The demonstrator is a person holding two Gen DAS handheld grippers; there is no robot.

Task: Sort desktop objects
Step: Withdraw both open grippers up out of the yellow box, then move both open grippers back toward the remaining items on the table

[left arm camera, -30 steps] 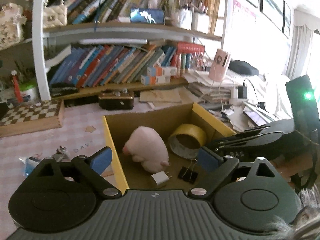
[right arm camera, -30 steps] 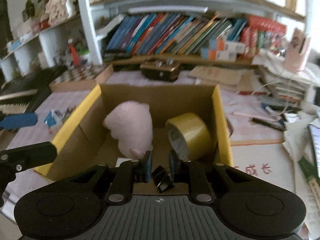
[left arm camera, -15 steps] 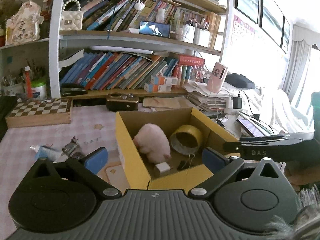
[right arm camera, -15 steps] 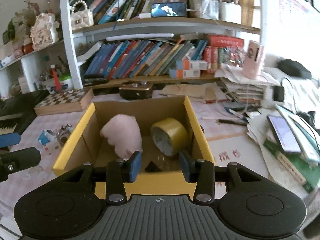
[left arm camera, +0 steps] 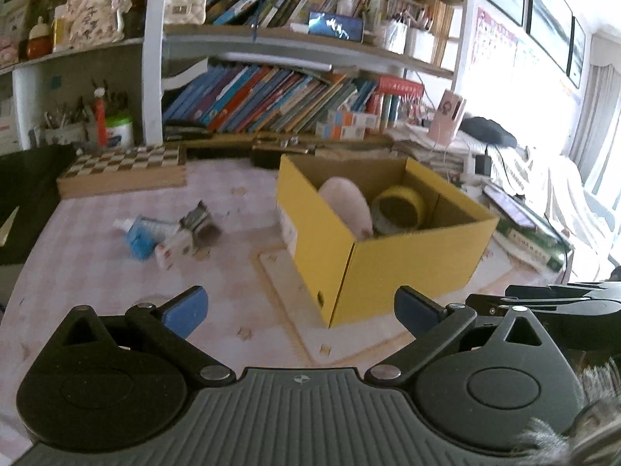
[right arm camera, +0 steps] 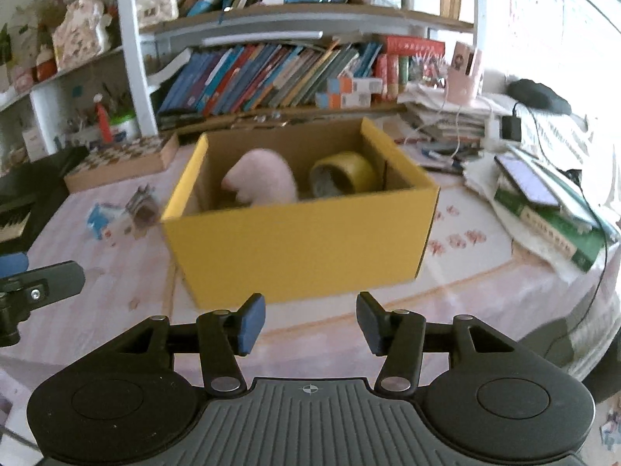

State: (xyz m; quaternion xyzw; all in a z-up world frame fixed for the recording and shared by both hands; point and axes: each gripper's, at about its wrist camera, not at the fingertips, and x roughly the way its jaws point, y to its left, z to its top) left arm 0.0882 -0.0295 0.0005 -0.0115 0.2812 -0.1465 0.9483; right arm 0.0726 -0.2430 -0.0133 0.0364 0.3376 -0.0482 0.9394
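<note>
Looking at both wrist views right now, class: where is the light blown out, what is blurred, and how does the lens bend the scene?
Left wrist view: the window at right is washed out white, the small items left of the box are smeared, and the shelf post bows. Right wrist view: glare whitens the upper right wall, the box's near edge is soft, and the shelves curve.

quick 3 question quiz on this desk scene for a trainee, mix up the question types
1. True or false: the pink plush toy lies inside the yellow box.
2. What sits beside the plush in the box? A) yellow tape roll B) mug C) stapler
3. Name the board left of the box, in front of the shelves.

Key
1. True.
2. A, the yellow tape roll.
3. The chessboard.
</note>
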